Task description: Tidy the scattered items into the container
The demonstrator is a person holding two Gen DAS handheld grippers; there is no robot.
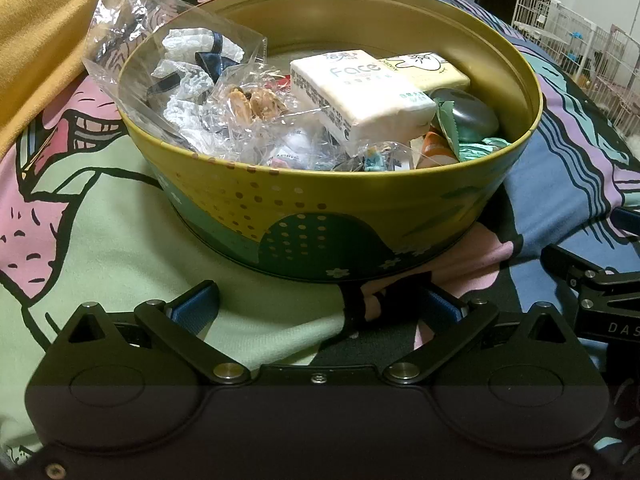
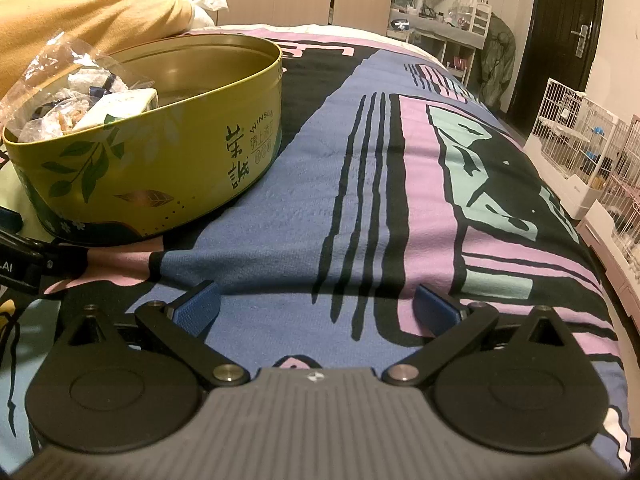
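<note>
One round tin (image 1: pixel 320 216), yellow-green with dots and leaf print, sat on the bed's patterned blanket (image 1: pixel 100 240). No lid was on it.

Contents, as far as countable from the left wrist view:
- 2 tissue packs: a white "Face" pack (image 1: pixel 360 92) and a yellow pack (image 1: pixel 432 68) behind it, touching.
- 1 grey oval case (image 1: pixel 468 114) against the right inner wall.
- 1 clear bag with lace trim (image 1: pixel 180 64), leaning over the left rim and partly sticking out.
- 1 clear bag with brown pieces (image 1: pixel 256 100) near the middle.
- Several small wrapped items at the front wall, teal and orange among them; exact count could not be told.

No loose items showed on the blanket in either view.

Left tongs (image 1: pixel 320 312) were spread wide, nothing between the blue pads, sitting low just in front of the tin's near wall. Right tongs (image 2: pixel 318 308) were also spread wide and empty, low over the blanket, with the tin (image 2: pixel 160 160) off to the front-left, well apart.

One yellow pillow or cover (image 2: pixel 80 20) lay behind the tin. White wire cages (image 2: pixel 580 136) stood on the floor beside the bed.
</note>
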